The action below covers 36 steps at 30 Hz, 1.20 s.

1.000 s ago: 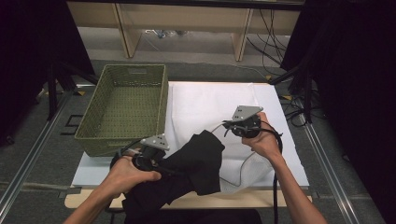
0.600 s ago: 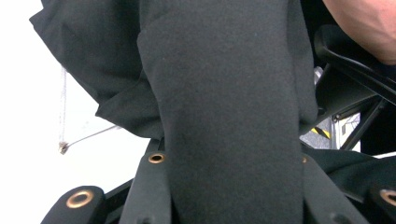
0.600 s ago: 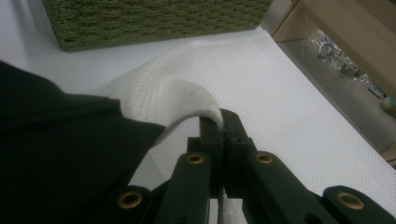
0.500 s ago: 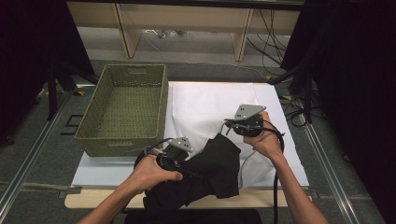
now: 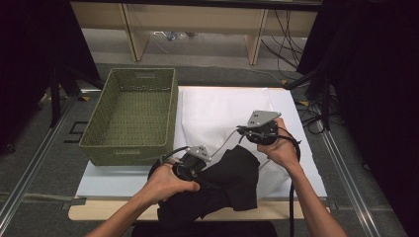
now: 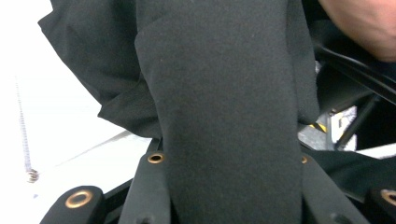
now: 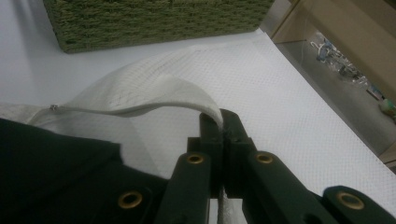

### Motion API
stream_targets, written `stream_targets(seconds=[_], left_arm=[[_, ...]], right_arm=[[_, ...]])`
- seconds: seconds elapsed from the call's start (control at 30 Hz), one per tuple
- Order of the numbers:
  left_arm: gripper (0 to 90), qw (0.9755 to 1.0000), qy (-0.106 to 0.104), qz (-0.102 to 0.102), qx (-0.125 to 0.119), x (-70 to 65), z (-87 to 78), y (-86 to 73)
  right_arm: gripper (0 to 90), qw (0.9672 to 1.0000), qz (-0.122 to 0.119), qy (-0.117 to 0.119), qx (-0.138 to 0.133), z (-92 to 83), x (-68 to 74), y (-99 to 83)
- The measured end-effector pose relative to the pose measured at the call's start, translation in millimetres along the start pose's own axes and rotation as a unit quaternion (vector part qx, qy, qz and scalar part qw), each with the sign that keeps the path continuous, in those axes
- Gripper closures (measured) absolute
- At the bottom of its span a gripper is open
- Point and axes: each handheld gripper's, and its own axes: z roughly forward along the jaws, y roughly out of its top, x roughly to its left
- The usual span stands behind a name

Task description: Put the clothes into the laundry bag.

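A black garment lies bunched at the table's front edge. My left gripper is shut on it, and in the left gripper view the black cloth drapes between and over the jaws of that gripper. A white mesh bag lies flat behind it. My right gripper is shut on the bag's edge and holds it lifted. In the right gripper view the raised white edge arches up from the pinched jaws of the right gripper, with the black garment just left of them.
A green woven basket stands at the left of the table, its wall also in the right gripper view. The white tabletop shows in front of the basket. Cables trail at the right, and shelving legs stand beyond the table.
My left hand has carried the black garment to the right, closer to the lifted bag edge. The right gripper has kept still, holding the white edge.
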Motion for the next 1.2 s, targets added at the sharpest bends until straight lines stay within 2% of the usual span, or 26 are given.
stream_targets(seconds=[0.07,0.1,0.17,0.2,0.33,0.37,0.4,0.5,0.73,0.83,0.9,1.03,1.13,1.2], left_arm=[[67.4,0.9999,0.016,-0.002,0.006,10.2,4.8,4.2],[67.4,0.9998,0.017,-0.012,-0.002,15.3,8.6,6.4],[67.4,0.9996,0.025,-0.010,0.001,22.8,13.1,10.6],[67.5,0.9993,0.036,-0.011,0.007,26.8,16.2,13.9],[67.4,0.9979,0.055,-0.032,0.010,41.5,22.7,23.1],[67.4,0.9975,0.061,-0.034,0.009,43.6,23.9,24.7],[67.4,0.9969,0.072,-0.025,0.019,46.7,24.7,27.4],[67.3,0.9958,0.085,-0.025,0.024,49.6,27.1,33.3],[66.9,0.9958,0.084,-0.025,0.026,51.0,41.4,44.4],[66.7,0.9946,0.093,-0.016,0.042,55.9,50.3,45.0],[66.7,0.9933,0.104,-0.027,0.042,62.0,55.9,44.7],[65.6,0.9919,0.118,-0.037,0.032,68.5,61.5,46.1],[59.8,0.9920,0.116,-0.033,0.038,69.0,63.3,45.5],[54.2,0.9924,0.116,-0.033,0.026,65.3,59.9,44.8]], right_arm=[[89.9,1.0000,0.000,0.000,0.000,-0.2,0.3,0.2],[89.9,1.0000,-0.002,0.000,-0.001,-0.4,0.1,0.2],[89.9,1.0000,-0.002,-0.001,-0.002,-1.9,0.1,0.9],[89.9,1.0000,-0.002,-0.001,-0.003,-2.5,0.2,1.3],[89.9,0.9999,-0.010,-0.004,-0.006,-4.2,0.6,3.3],[89.9,1.0000,-0.006,-0.001,-0.005,-5.0,1.3,3.7],[89.9,1.0000,-0.007,-0.003,-0.005,-5.2,1.3,4.0],[89.9,1.0000,-0.004,-0.005,-0.006,-5.8,1.4,4.6],[89.9,0.9999,-0.008,-0.003,-0.010,-6.8,1.3,5.5],[89.9,0.9999,-0.009,-0.004,-0.009,-7.1,1.3,5.5],[89.9,0.9999,-0.007,-0.002,-0.008,-7.7,1.5,5.2],[89.9,1.0000,-0.004,-0.001,-0.007,-7.8,1.5,4.8],[89.9,1.0000,-0.006,-0.002,-0.006,-7.3,1.0,3.8],[89.9,1.0000,-0.004,-0.001,-0.006,-7.3,0.5,2.8]])
